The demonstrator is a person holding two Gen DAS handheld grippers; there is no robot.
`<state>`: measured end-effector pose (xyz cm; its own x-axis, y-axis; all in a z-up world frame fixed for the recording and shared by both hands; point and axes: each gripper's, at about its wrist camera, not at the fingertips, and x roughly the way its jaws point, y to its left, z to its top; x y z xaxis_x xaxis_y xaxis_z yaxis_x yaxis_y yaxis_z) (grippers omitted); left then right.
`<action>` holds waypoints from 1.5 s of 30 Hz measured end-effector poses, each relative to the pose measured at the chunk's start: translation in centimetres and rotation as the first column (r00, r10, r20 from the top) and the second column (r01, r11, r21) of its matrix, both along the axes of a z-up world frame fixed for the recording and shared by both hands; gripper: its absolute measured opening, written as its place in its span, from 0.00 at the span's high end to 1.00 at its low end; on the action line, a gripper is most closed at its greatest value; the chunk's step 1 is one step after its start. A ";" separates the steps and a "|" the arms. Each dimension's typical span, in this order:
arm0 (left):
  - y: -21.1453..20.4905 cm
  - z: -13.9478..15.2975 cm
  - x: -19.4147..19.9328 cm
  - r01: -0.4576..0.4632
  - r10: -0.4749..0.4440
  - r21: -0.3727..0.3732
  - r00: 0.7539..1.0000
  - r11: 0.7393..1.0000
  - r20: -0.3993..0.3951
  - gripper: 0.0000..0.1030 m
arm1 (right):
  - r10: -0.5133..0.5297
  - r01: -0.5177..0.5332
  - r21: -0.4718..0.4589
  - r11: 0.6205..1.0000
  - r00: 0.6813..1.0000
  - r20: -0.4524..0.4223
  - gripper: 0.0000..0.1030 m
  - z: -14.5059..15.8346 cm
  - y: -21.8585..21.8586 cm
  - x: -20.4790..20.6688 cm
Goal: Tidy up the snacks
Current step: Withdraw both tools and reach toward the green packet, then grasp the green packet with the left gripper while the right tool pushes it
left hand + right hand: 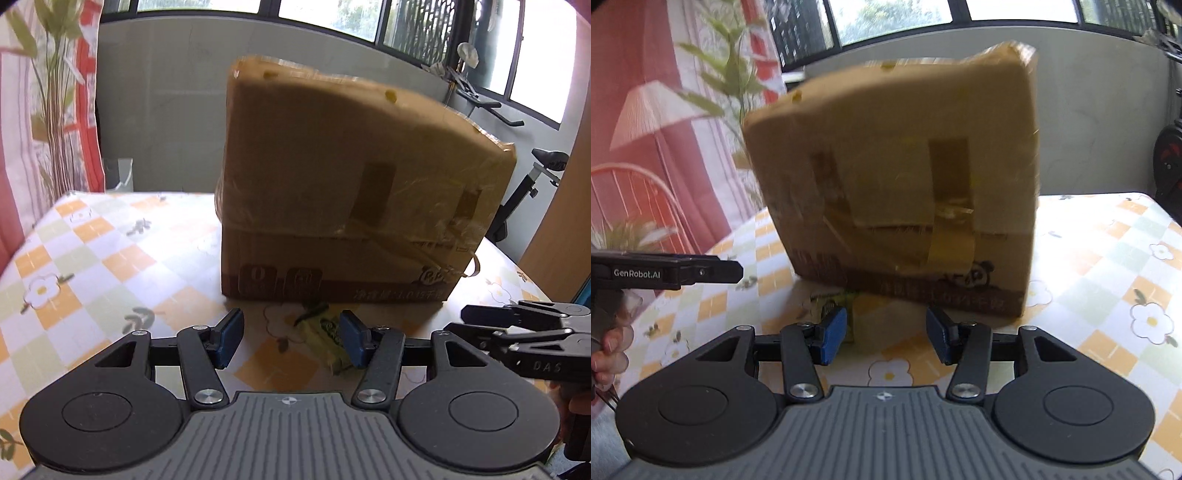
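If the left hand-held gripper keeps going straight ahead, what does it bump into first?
Probably the small green snack packet lying on the table just ahead of the left hand-held gripper. It sits toward the right finger. Behind it stands the cardboard box. Depth is hard to judge.

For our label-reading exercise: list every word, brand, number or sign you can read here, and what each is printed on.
"GenRobot.AI": side of the left gripper.
"DAS": body of the right gripper.
"0": printed band low on the cardboard box.
Other print on that band, and on the green snack packet: too blurred to read.
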<state>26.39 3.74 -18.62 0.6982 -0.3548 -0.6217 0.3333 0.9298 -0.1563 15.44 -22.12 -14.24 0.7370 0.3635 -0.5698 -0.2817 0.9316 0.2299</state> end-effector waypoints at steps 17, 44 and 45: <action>-2.6 -5.7 5.3 0.046 -0.072 -0.155 0.983 0.987 -0.167 0.53 | 0.295 -0.297 -0.210 0.931 0.955 -0.042 0.50 -3.2 4.7 5.0; -7.6 -7.0 -0.3 0.153 -0.176 -0.149 0.972 0.977 -0.156 0.67 | 0.220 -0.228 -0.144 0.963 0.973 -0.069 0.41 -4.4 4.0 0.4; -7.9 -7.1 -0.6 0.148 -0.170 -0.144 0.974 0.978 -0.153 0.67 | 0.215 -0.223 -0.151 0.963 0.974 -0.066 0.42 -4.3 4.1 0.2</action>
